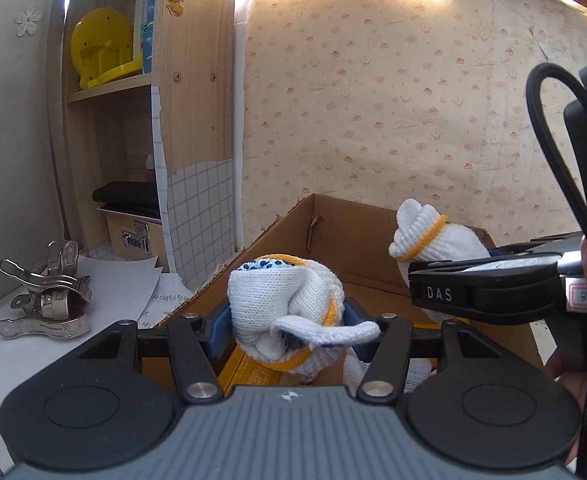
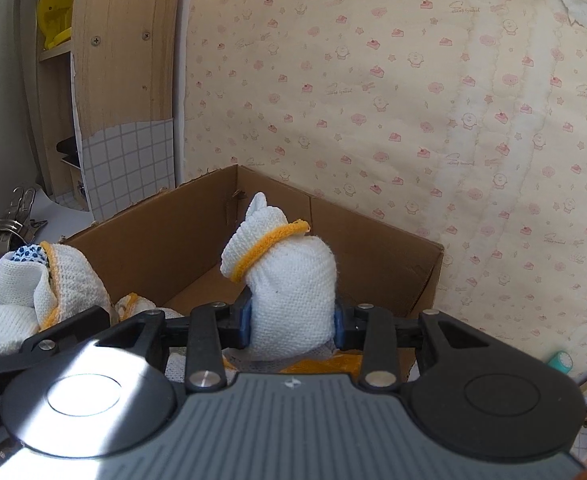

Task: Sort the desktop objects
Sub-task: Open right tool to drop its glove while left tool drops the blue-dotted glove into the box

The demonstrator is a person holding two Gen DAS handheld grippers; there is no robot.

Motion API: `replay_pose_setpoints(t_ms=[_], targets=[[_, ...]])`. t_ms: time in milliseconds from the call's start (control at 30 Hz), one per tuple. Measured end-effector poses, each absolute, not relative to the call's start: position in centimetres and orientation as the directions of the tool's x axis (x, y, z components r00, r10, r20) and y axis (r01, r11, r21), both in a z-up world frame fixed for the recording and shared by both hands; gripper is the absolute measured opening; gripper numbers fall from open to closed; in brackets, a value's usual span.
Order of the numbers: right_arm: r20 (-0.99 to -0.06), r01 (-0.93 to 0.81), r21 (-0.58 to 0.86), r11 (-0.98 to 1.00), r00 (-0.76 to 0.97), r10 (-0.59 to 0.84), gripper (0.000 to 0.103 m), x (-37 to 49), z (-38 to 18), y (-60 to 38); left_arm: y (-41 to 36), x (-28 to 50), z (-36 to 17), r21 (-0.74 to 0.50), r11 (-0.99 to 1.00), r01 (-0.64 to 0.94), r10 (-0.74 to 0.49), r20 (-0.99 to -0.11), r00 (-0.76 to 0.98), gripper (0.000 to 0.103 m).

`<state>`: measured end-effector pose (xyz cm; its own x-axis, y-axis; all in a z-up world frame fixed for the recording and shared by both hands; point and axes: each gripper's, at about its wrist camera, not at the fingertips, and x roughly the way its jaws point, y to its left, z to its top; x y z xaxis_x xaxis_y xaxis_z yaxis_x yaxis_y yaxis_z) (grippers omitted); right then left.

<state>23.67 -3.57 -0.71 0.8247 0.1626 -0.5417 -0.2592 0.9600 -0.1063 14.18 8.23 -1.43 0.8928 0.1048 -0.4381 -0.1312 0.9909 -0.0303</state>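
My left gripper (image 1: pixel 287 318) is shut on a rolled white knit glove with a yellow cuff (image 1: pixel 281 300) and holds it above the open cardboard box (image 1: pixel 277 228). My right gripper (image 2: pixel 291 318) is shut on a second rolled white glove with a yellow cuff (image 2: pixel 289 280), also above the box (image 2: pixel 373 240). The right gripper and its glove (image 1: pixel 433 240) show at the right of the left wrist view. The left-held glove (image 2: pixel 45 288) shows at the left of the right wrist view. More white gloves (image 2: pixel 137 306) lie inside the box.
Several metal clips (image 1: pixel 49 296) lie on white paper (image 1: pixel 125 284) on the desk, left of the box. A wooden shelf unit (image 1: pixel 189 80) with a yellow object (image 1: pixel 101 48) and a small locked case (image 1: pixel 133 236) stands behind. A papered wall (image 2: pixel 413 100) backs the box.
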Motion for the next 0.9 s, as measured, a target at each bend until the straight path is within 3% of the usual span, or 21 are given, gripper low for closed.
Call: replay_pose_setpoints(t_ms=[67,567,733,900], targets=[[-0.531,-0.250,-0.117,0.961,0.833,0.152,0.051,23.6,-0.6,-3.6,8.3,14.2,-1.4,-0.032,0.991,-0.131,0.104,-0.438,0.893,0.060],[-0.488,-0.227,-0.082,0.970,0.858,0.160,0.052,21.3,0.7,-6.2,7.9,14.9,-1.0,-0.042,0.991,-0.126,0.094,-0.451,0.888,0.066],[-0.475,-0.214,-0.077,0.974,0.866,0.153,0.052,20.5,1.3,-7.0,7.2,14.7,-0.7,-0.032,0.992,-0.118,0.093,-0.437,0.895,0.082],[-0.461,-0.205,-0.066,0.977,0.874,0.152,0.053,19.5,1.5,-7.7,7.0,14.2,-0.2,-0.026,0.992,-0.120,0.098,-0.418,0.903,0.091]])
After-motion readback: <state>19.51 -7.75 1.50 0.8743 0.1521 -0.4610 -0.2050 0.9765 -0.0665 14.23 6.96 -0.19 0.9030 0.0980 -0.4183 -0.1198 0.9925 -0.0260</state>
